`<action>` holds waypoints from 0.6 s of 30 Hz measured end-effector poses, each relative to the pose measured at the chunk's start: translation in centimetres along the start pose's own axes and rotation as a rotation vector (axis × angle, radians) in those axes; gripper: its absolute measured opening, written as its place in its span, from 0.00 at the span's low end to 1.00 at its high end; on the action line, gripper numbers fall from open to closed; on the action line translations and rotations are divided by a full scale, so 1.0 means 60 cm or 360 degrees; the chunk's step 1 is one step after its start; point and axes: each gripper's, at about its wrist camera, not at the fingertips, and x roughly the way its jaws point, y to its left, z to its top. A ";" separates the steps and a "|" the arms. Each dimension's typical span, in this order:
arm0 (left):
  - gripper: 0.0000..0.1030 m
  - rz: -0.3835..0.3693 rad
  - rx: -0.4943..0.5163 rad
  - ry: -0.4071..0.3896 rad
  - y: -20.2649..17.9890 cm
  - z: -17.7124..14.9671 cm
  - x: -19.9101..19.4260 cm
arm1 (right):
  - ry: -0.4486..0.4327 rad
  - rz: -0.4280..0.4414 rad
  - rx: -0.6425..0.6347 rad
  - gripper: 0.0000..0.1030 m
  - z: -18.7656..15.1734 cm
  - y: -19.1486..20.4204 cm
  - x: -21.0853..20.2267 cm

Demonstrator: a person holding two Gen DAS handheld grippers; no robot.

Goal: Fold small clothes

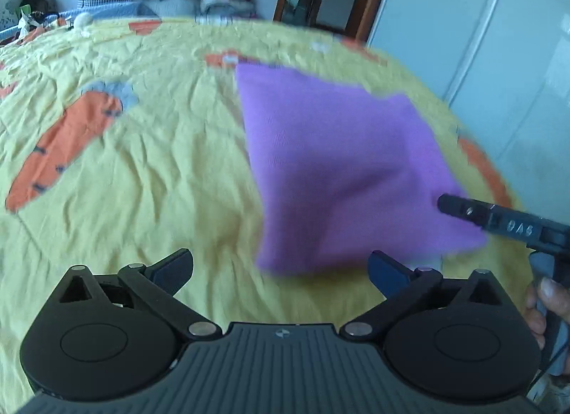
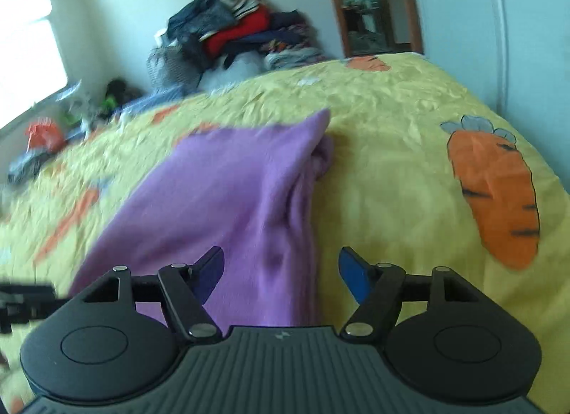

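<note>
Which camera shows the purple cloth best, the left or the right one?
The left wrist view: the purple cloth lies there almost whole on the yellow sheet. The right wrist view cuts off its near end behind the right gripper, though its bunched folds show.

A home bedroom; a bed [image 1: 142,171] under a yellow carrot-print sheet fills the view; at twelve o'clock a heap of clothes [image 2: 235,32] against the wall; at one o'clock a wood-framed doorway [image 2: 370,0]; white wardrobe doors [image 1: 481,40] beside it.
</note>
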 end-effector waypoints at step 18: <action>1.00 0.0240 0.0117 0.0023 -0.061 -0.064 0.009 | 0.0028 -0.0225 -0.0175 1.00 -0.109 0.029 -0.096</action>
